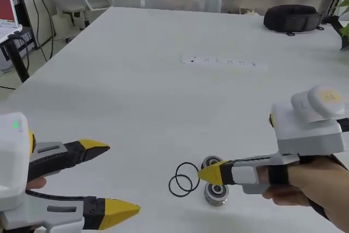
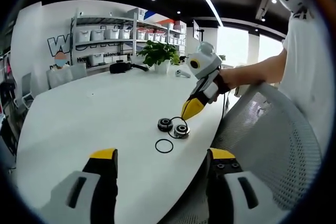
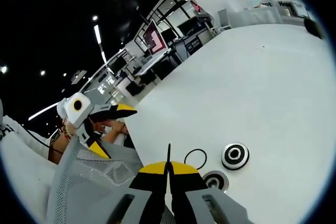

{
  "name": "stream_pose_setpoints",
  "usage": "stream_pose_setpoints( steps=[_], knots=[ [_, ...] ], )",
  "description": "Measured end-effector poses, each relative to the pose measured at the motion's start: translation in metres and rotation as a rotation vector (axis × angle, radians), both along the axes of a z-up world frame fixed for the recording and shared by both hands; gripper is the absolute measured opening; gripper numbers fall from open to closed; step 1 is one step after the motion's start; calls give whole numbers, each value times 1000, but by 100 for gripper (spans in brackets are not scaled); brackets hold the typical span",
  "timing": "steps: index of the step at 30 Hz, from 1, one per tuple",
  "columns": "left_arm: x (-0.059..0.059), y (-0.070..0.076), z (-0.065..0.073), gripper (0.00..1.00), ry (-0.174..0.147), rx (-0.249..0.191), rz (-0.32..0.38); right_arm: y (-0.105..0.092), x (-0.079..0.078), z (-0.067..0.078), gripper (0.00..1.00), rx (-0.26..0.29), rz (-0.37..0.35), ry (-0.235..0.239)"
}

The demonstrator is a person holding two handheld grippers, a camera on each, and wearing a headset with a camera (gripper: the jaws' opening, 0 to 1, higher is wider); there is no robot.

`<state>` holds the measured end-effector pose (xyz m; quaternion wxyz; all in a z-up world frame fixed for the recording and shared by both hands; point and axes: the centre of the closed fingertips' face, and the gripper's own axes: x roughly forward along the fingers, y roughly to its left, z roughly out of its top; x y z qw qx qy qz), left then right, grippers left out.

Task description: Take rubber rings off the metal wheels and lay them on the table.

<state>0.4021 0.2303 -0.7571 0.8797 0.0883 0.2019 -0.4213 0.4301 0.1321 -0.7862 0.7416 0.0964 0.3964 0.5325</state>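
Pinching a ring (image 3: 168, 153) edge-on, the right gripper (image 1: 203, 174) is clenched beside two wheels (image 1: 216, 193). Left gripper (image 1: 124, 177) released. Second ring (image 1: 169, 185) lies flat.

A white table (image 1: 136, 80) is seen. At lower centre, black rings (image 1: 170, 185) and silver wheels (image 1: 216, 193) are shown. Yellow tips are worn by the left gripper (image 1: 124, 177) and right gripper (image 1: 200, 173).

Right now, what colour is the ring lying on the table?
Black; the rubber ring shows best in the left gripper view.
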Motion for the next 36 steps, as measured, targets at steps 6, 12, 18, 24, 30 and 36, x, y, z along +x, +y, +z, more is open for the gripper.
stream_pose_setpoints(
  steps=[6, 12, 18, 24, 30, 36],
  knots=[
    [0, -1, 0, 67, 3, 2, -3, 4, -2, -4, 0, -11, 18, -3],
    [0, -1, 0, 68, 10, -8, -1, 6, -4, -10, 0, -39, 39, -14],
    [-2, -4, -2, 68, 16, 5, -19, 7, -4, -15, 0, -60, 42, -24],
    [-3, -5, -3, 67, 22, 5, -20, 8, -6, -26, 0, -94, 46, -30],
    [-3, -6, -3, 67, 21, -5, -18, 7, -8, -33, 0, -133, 62, -44],
    [-4, -7, -3, 67, 27, -11, -19, 5, -7, -39, 0, -159, 64, -62]
  ],
)
